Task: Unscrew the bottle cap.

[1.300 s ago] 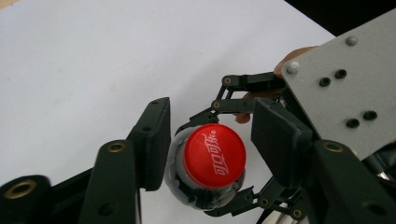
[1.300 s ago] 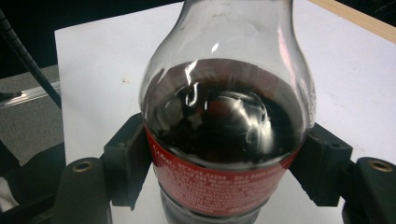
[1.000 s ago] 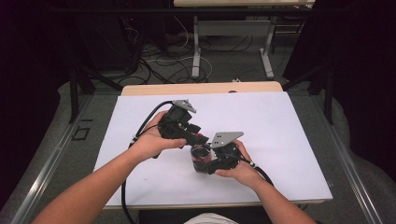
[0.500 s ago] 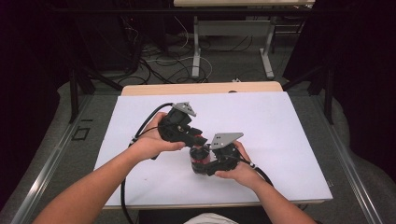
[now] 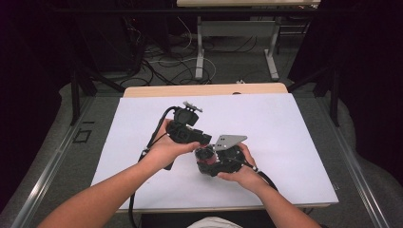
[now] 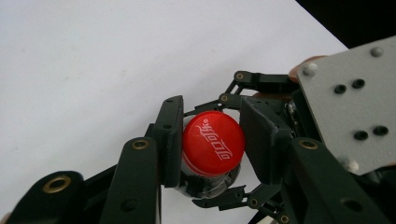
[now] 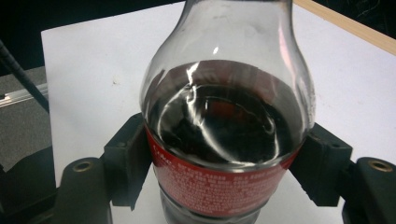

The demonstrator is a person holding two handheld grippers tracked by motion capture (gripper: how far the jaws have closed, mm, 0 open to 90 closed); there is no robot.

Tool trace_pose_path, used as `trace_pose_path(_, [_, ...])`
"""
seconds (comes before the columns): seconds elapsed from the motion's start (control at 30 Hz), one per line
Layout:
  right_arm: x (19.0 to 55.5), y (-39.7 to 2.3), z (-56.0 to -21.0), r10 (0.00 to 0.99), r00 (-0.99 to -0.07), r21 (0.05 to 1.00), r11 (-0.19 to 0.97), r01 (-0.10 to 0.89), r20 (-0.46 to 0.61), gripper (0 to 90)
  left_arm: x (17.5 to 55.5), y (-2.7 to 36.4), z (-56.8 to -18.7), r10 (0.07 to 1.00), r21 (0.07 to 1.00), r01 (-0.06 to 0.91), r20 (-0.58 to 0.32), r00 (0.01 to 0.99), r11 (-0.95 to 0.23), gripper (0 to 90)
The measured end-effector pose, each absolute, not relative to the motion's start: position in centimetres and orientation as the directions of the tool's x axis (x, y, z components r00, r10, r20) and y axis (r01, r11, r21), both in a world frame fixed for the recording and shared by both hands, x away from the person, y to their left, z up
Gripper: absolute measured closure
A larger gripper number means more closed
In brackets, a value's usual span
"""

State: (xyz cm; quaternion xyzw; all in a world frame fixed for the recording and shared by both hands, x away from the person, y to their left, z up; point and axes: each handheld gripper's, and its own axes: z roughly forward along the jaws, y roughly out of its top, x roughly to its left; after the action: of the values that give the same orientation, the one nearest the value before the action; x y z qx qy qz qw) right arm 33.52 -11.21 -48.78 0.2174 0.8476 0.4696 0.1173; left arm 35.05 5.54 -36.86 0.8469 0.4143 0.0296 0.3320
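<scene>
Looking along my right claw (image 7: 226, 177), I saw its jaws clamped on the bottle (image 7: 224, 135), at the red label. My left claw (image 6: 211, 142) was closed on the red cap (image 6: 213, 142). The bottle was held above the white table (image 5: 285, 128).

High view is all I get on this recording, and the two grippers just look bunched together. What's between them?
Observer: A cola bottle, its clear shoulder above dark liquid and a red label.
Operator: Which gripper has it?
Observer: The right gripper clamps its body at the label, a jaw on each side.
Operator: And the left one?
Observer: The left gripper has its jaws on either side of the red cap.
Operator: Cap on or off?
Observer: On the bottle, seen from above with white script across it.
</scene>
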Motion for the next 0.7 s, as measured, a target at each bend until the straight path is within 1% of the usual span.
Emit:
trace_pose_path(0.1, [33.5, -11.2, -48.8, 0.484, -0.875, 0.849, 0.458, 0.263, 0.01, 28.8, 35.3, 5.5, -36.7, 0.721, 0.574, 0.685, -0.22, 0.657, -0.449, 61.3])
trace_pose_path(0.13, [33.6, -11.3, -48.8, 0.478, -0.878, 0.844, 0.466, 0.265, 0.012, 28.8, 35.3, 5.5, -36.8, 0.722, 0.579, 0.688, -0.23, 0.652, -0.437, 61.2])
trace_pose_path(0.2, [33.7, -11.4, -48.7, 0.475, -0.88, 0.851, 0.456, 0.26, 0.014, 28.8, 35.4, 5.6, -36.8, 0.698, 0.597, 0.667, -0.233, 0.676, -0.446, 60.3])
trace_pose_path(0.23, [33.7, -11.5, -48.6, 0.468, -0.883, 0.848, 0.459, 0.265, 0.023, 28.8, 35.4, 5.5, -36.8, 0.691, 0.614, 0.653, -0.23, 0.685, -0.443, 54.9])
trace_pose_path(0.27, [33.7, -11.5, -48.6, 0.468, -0.883, 0.848, 0.459, 0.265, 0.023, 28.8, 35.5, 5.6, -36.8, 0.682, 0.623, 0.638, -0.219, 0.698, -0.454, 54.9])
trace_pose_path(0.3, [33.6, -11.5, -48.6, 0.479, -0.877, 0.857, 0.439, 0.271, 0.033, 28.8, 35.6, 5.7, -36.8, 0.661, 0.634, 0.618, -0.215, 0.719, -0.465, 48.5])
trace_pose_path(0.37, [33.6, -11.5, -48.6, 0.473, -0.88, 0.856, 0.441, 0.271, 0.035, 28.8, 35.7, 5.8, -36.7, 0.64, 0.641, 0.603, -0.22, 0.736, -0.474, 47.0])
trace_pose_path(0.4, [33.7, -11.5, -48.7, 0.468, -0.883, 0.855, 0.443, 0.268, 0.034, 28.8, 36.0, 6.1, -36.5, 0.602, 0.631, 0.572, -0.2, 0.773, -0.524, 45.2])
trace_pose_path(0.43, [33.7, -11.5, -48.7, 0.46, -0.887, 0.858, 0.44, 0.265, 0.038, 28.8, 36.0, 6.3, -36.5, 0.574, 0.641, 0.547, -0.195, 0.795, -0.539, 43.6])
trace_pose_path(0.47, [33.7, -11.5, -48.7, 0.458, -0.888, 0.86, 0.438, 0.261, 0.036, 28.8, 36.0, 6.3, -36.5, 0.564, 0.64, 0.54, -0.195, 0.803, -0.547, 43.0])
trace_pose_path(0.53, [33.7, -11.5, -48.7, 0.454, -0.89, 0.86, 0.441, 0.258, 0.034, 28.8, 36.1, 6.6, -36.6, 0.513, 0.66, 0.484, -0.172, 0.841, -0.574, 43.2])
trace_pose_path(0.67, [33.6, -11.4, -48.6, 0.441, -0.896, 0.862, 0.434, 0.263, 0.052, 28.8, 36.5, 7.2, -37.0, 0.428, 0.667, 0.403, -0.136, 0.893, -0.627, 44.3])
trace_pose_path(0.7, [33.5, -11.5, -48.5, 0.439, -0.897, 0.863, 0.431, 0.265, 0.057, 28.8, 36.5, 7.4, -37.1, 0.42, 0.67, 0.395, -0.136, 0.898, -0.629, 44.6])
